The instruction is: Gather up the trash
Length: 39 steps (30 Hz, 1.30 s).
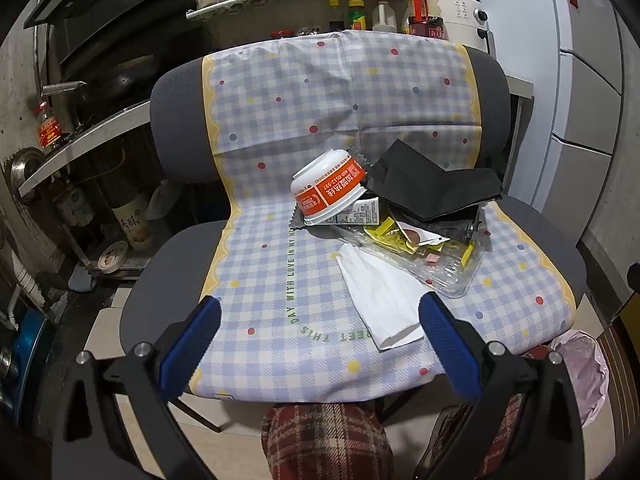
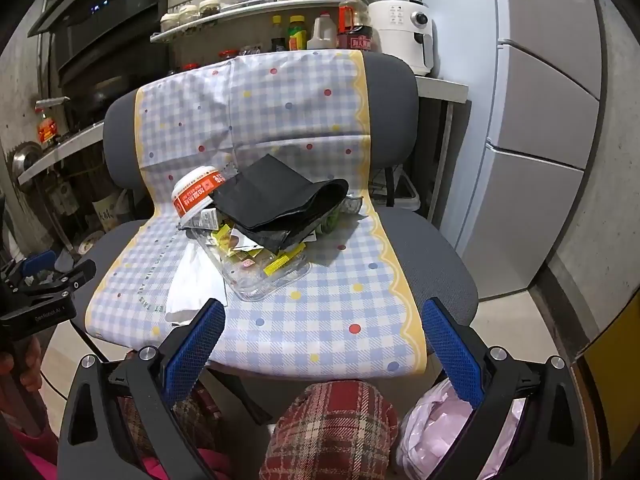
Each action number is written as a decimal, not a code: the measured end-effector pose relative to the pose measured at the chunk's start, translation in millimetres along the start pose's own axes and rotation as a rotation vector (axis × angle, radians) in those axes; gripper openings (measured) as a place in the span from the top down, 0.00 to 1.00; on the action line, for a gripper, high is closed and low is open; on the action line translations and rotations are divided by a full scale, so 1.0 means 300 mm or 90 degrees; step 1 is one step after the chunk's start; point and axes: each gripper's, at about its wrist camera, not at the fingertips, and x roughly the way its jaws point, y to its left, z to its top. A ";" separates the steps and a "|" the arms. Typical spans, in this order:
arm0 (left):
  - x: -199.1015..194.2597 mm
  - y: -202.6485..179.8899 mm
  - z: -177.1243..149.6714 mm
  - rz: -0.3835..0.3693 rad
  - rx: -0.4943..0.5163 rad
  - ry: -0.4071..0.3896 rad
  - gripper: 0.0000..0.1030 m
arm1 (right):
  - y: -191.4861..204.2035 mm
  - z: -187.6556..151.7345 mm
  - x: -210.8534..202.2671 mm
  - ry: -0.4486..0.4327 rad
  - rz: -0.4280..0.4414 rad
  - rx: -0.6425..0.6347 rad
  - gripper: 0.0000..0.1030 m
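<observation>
A pile of trash lies on a grey chair [image 1: 176, 100] [image 2: 436, 248] covered by a checked cloth. It holds an overturned orange-and-white paper bowl [image 1: 328, 188] [image 2: 196, 194], a black bag [image 1: 432, 188] [image 2: 276, 200], a clear plastic tray [image 1: 436, 264] [image 2: 260, 272] with yellow sachets, and a white napkin [image 1: 380, 300] [image 2: 192, 284]. My left gripper [image 1: 320, 320] hovers open before the seat's front edge, nothing between its blue fingers. My right gripper [image 2: 324, 320] is open too and empty, over the seat's front right. The left gripper [image 2: 52, 276] shows at the left of the right wrist view.
A bin lined with a pink bag [image 2: 444, 428] [image 1: 584, 364] stands on the floor below the chair's front right. A person's plaid-clad knee [image 2: 332, 428] [image 1: 324, 440] is under the seat edge. Behind the chair are shelves of bottles [image 1: 352, 12], a stove and a fridge [image 2: 540, 120].
</observation>
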 end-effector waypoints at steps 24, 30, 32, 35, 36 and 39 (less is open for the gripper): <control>0.000 -0.001 -0.005 0.001 0.000 -0.001 0.06 | 0.009 -0.001 0.005 0.004 0.001 0.003 0.06; -0.001 0.001 -0.007 0.001 0.000 -0.001 0.06 | 0.009 -0.004 0.006 -0.002 0.002 0.003 0.06; 0.000 0.000 -0.006 0.001 0.000 -0.001 0.06 | 0.009 -0.004 0.006 0.000 0.001 0.004 0.06; 0.000 0.003 -0.007 0.001 0.001 0.000 0.06 | 0.008 -0.005 0.006 0.001 0.001 0.003 0.06; 0.000 0.000 -0.007 0.001 0.000 -0.001 0.06 | 0.008 -0.006 0.006 0.001 0.001 0.003 0.06; 0.000 0.000 -0.007 0.001 0.000 -0.001 0.06 | 0.008 -0.007 0.005 0.001 0.001 0.003 0.06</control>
